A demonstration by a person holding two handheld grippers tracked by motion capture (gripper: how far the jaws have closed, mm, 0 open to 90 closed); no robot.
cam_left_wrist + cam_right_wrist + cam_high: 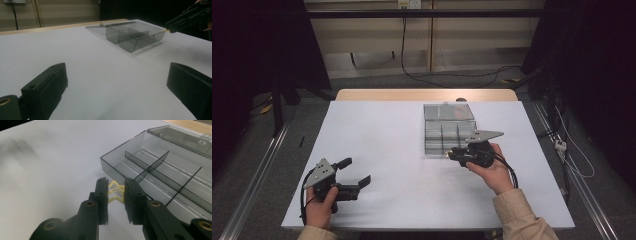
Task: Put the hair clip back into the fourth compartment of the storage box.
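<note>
**Operator:** Between my right gripper's (pixel 115 191) fingers (pixel 101 195) sits a small yellow zigzag piece (pixel 115 191), clamped on both sides. From the right gripper view it is just outside the near corner of the smoky plastic divider box (pixel 160 173), a little above the white bench (pixel 50 170).

**Observer:** Which way does the box lie from the piece?

**Operator:** Straight ahead and slightly to the right in that view. The near wall (pixel 112 171) rises just beyond the fingertips, so I judge the piece has to clear that rim before it can go down into the first compartment. The box's long axis runs away from me in the high view, with its lid (pixel 448 111) folded open flat at the far end.

**Observer:** And the other hand?

**Operator:** My left gripper (pixel 357 172) is well apart, near the bench's front left edge, fingers spread wide with nothing between them. The right hand (pixel 492 172) is plainly nearer; its fingers are at the box's front edge.

**Observer:** Room to move?

**Operator:** Plenty of bare bench on the left. The inner dividers (pixel 150 166) are thin and upright, so I'd guess the tight spot is lowering the fingers between them.
</note>
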